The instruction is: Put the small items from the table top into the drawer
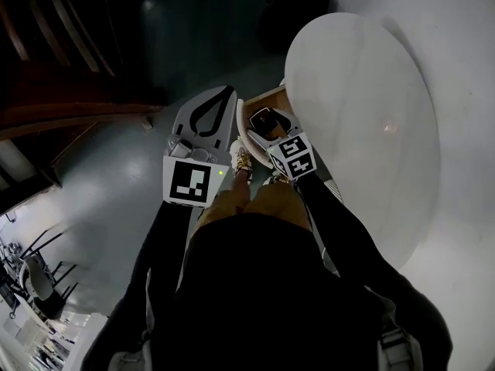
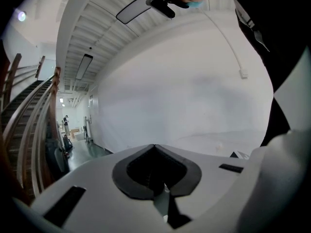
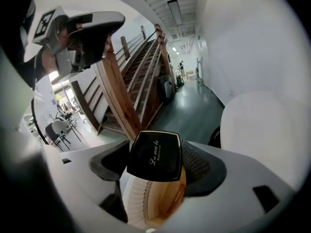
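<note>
The big round white table (image 1: 363, 107) fills the right side of the head view, and I can see no small things left on the part of its top that shows. At its left edge the drawer (image 1: 272, 97) is pulled out, and you can see the brown wood inside it. In the right gripper view the same drawer (image 3: 165, 198) sits right under the jaws, with its white ribbed rim toward the left and the wood floor in the middle. The right gripper (image 1: 269, 127) is the one by the drawer. Its two jaws are squeezed onto a black square compact case (image 3: 155, 155), one jaw on each side, and the flat lid with the curly writing faces the camera. So the case is not in the drawer yet. It hangs in the air just above the opening, and the way to go looks like straight down. The case is flat and about as wide as it is long, so I think it can go in any way round and lie flat on the wood. The left gripper (image 1: 210, 113) is just beside the drawer, on its left, over the dark floor. Its jaws are pressed together with nothing between them, and they point away at a white wall, so I think this hand only waits.
</note>
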A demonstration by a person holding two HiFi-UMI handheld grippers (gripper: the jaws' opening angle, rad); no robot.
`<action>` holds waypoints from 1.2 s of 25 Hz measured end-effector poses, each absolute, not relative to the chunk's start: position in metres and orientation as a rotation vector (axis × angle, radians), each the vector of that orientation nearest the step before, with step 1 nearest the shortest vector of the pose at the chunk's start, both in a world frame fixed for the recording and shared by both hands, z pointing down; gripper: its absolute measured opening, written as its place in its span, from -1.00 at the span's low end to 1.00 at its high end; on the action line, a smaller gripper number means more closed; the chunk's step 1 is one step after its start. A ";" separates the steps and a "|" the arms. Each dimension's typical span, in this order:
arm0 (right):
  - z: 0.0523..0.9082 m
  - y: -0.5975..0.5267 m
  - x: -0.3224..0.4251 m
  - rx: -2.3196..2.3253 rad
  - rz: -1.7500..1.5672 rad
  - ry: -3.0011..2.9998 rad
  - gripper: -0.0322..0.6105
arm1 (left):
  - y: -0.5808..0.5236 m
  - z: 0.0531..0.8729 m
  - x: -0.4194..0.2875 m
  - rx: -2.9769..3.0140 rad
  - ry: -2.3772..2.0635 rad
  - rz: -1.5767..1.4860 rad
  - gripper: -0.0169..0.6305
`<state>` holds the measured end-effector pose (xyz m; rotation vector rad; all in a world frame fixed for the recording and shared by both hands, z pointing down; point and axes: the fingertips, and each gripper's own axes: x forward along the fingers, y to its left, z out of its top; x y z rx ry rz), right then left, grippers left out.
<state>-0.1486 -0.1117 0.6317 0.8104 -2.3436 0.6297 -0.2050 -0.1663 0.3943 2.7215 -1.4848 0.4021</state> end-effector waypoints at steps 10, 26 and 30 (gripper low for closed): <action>0.717 -0.112 -0.137 0.926 0.787 -2.160 0.20 | -0.159 0.414 -0.228 2.658 -1.504 0.418 -0.91; 0.822 -0.131 -0.126 0.881 0.833 -2.028 0.20 | -0.159 0.460 -0.236 2.603 -1.439 0.601 -0.91; 0.837 -0.137 -0.130 0.855 0.823 -2.007 0.20 | -0.159 0.469 -0.245 2.562 -1.445 0.600 -0.91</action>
